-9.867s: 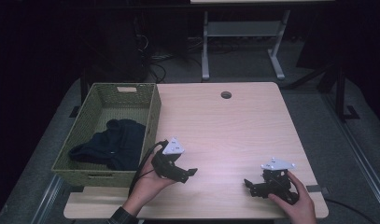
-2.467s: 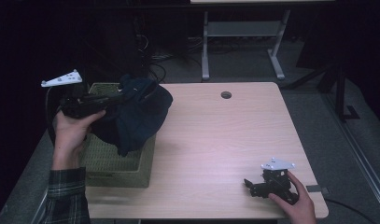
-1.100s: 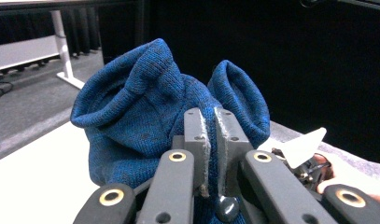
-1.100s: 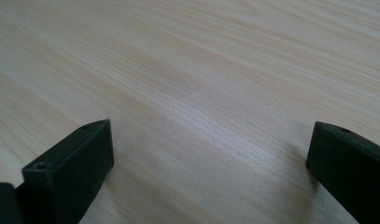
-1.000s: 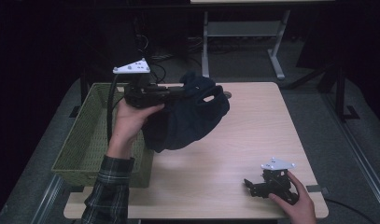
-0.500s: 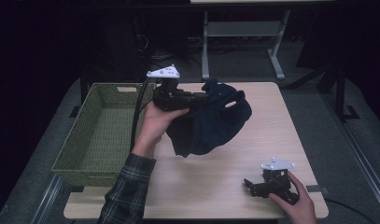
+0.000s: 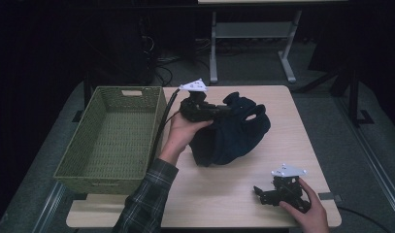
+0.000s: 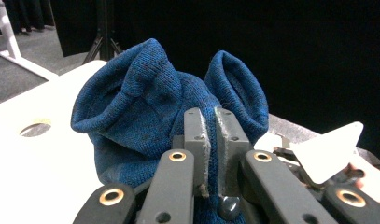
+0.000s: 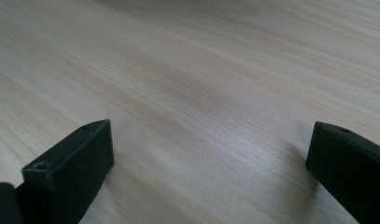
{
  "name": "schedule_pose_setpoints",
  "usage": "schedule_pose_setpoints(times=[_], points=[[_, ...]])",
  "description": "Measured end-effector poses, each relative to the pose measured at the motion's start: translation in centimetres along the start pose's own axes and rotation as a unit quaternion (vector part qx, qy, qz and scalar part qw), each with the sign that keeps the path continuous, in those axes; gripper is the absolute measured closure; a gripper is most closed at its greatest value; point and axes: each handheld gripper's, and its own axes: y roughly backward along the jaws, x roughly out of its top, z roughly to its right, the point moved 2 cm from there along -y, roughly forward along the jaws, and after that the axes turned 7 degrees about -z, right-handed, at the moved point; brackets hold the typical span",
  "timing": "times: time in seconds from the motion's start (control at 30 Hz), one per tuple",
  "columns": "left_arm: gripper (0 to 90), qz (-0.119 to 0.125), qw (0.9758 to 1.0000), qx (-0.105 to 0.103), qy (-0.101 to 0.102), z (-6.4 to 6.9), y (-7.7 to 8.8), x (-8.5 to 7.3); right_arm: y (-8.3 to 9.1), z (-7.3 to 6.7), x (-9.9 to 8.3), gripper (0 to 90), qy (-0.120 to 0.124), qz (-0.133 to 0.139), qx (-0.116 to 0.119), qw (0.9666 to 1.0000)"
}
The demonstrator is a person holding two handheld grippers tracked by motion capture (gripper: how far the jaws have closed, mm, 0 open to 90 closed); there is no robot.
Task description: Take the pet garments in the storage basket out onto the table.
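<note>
Now, keep your left gripper (image 7: 219, 109) clamped on the blue sweater (image 7: 234, 133), lowering it flat onto the table (image 7: 224, 194), right gripper (image 7: 263, 192) wide.

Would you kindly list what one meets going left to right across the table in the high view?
Basket → left gripper → blue sweater → right gripper.

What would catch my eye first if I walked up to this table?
Probably the dark blue knitted garment, bunched and hanging over the middle of the wooden table, pinched in the left hand-held gripper. Beside it, at the table's left, stands a green woven basket.
</note>
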Motion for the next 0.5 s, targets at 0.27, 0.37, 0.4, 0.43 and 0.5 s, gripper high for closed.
schedule_pose_setpoints(times=[0.27, 0.37, 0.4, 0.43, 0.5], points=[[84.3, -0.011, 0.9999, 0.001, 0.003, -0.9, -3.1, -1.2, 0.0, 0.0, 0.0, 0.4, 0.001, 0.000, 0.000, 1.0000], [84.2, -0.019, 0.9998, 0.005, 0.004, -1.2, -4.0, -1.7, 0.0, 0.0, 0.0, 0.5, -0.001, 0.000, 0.000, 1.0000], [84.2, -0.022, 0.9997, 0.006, 0.003, -1.2, -4.2, -1.8, 0.0, 0.0, 0.0, 0.4, 0.000, 0.000, 0.000, 1.0000], [84.1, -0.024, 0.9997, 0.006, 0.004, -1.3, -4.4, -1.9, 0.0, 0.0, 0.0, 0.5, 0.000, 0.000, 0.000, 1.0000], [84.0, -0.027, 0.9996, 0.011, 0.005, -1.5, -5.0, -2.3, 0.0, 0.0, 0.0, 0.5, 0.000, 0.000, 0.000, 1.0000]])
